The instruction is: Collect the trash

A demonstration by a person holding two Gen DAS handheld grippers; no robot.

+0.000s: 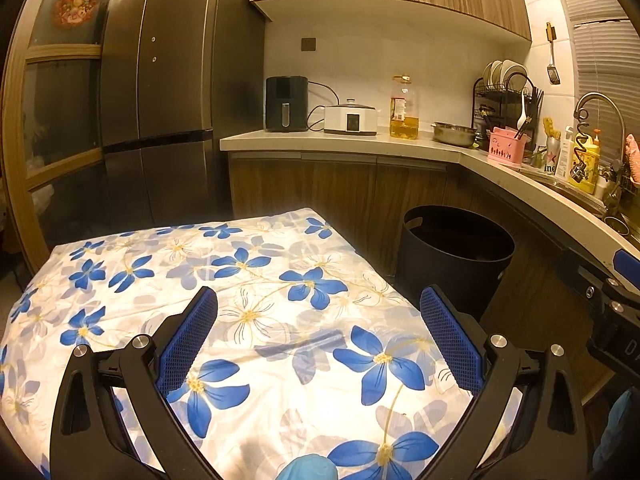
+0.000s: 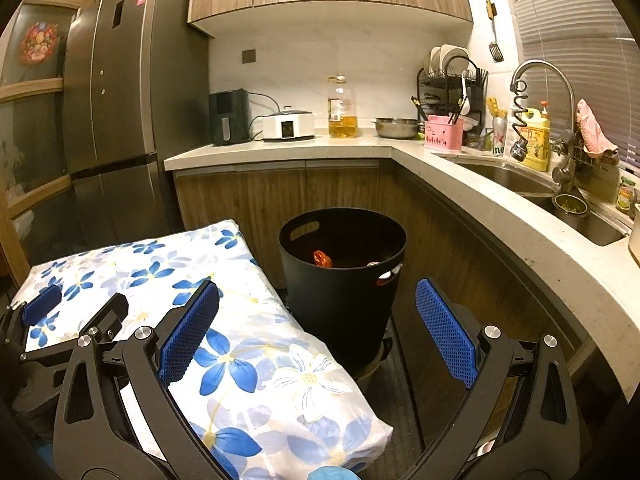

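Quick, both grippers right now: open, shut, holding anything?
Left gripper: jaws open, nothing held, over the floral cloth.
Right gripper: jaws open, nothing held, facing the black bin.

Cloth-covered tabletop (image 2: 248, 320) in front at left. Bin (image 2: 344, 280) on floor just right of it, before the counter cabinets; trash pieces (image 2: 322, 258) inside bin. Fridge (image 2: 120, 120) behind tabletop at left. On the counter (image 2: 280, 152) behind, left to right: air fryer (image 2: 229, 117), cooker (image 2: 289, 125), oil bottle (image 2: 341, 107), metal bowl (image 2: 397, 127), dish rack (image 2: 450, 80). Sink (image 2: 516, 178) far right.
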